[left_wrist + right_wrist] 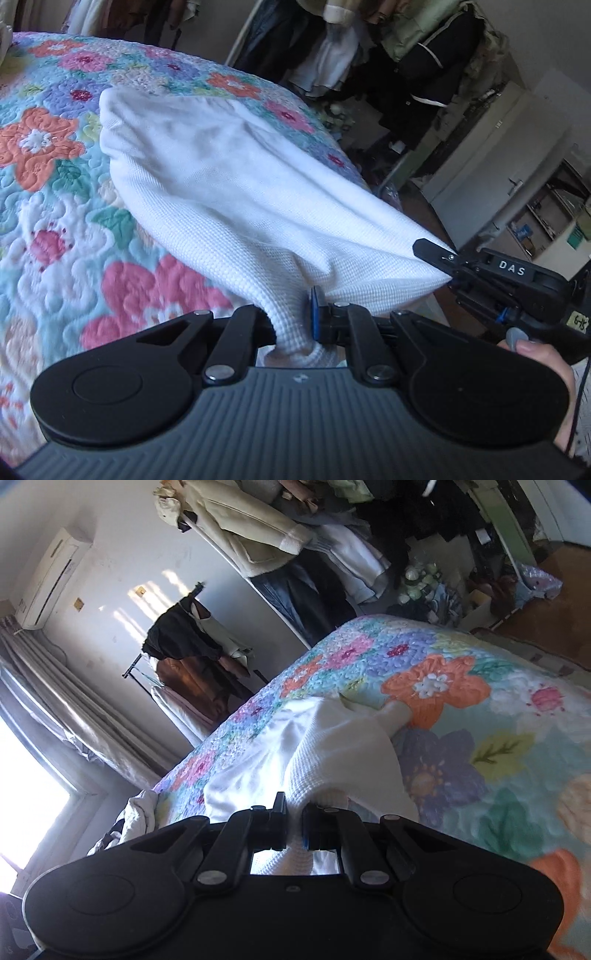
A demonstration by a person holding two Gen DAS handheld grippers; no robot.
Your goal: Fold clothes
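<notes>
A white waffle-knit garment lies stretched over the bed's floral quilt, its long axis running from the far left of the left wrist view, where a rounded folded end rests on the quilt, toward the near right, where it narrows and lifts off the bed. The left tongs are narrowed onto a bunched near edge of the fabric, which is pinched against the blue pad and spills down behind the fingers. The right tongs grip the pulled-out corner at the near right, drawn into a taut point; a hand holds that tool, partly cut off by the frame edge.

From the right wrist view, the right tongs are nearly closed with white cloth between them, and the garment runs away toward the far side, ending in a smoother cream strip lying on an orange flower. The quilt is puffy and stitched in swirls. The garment's kind is hard to make out; its underside is hidden. Hanging clothes crowd a rack beyond the bed.
</notes>
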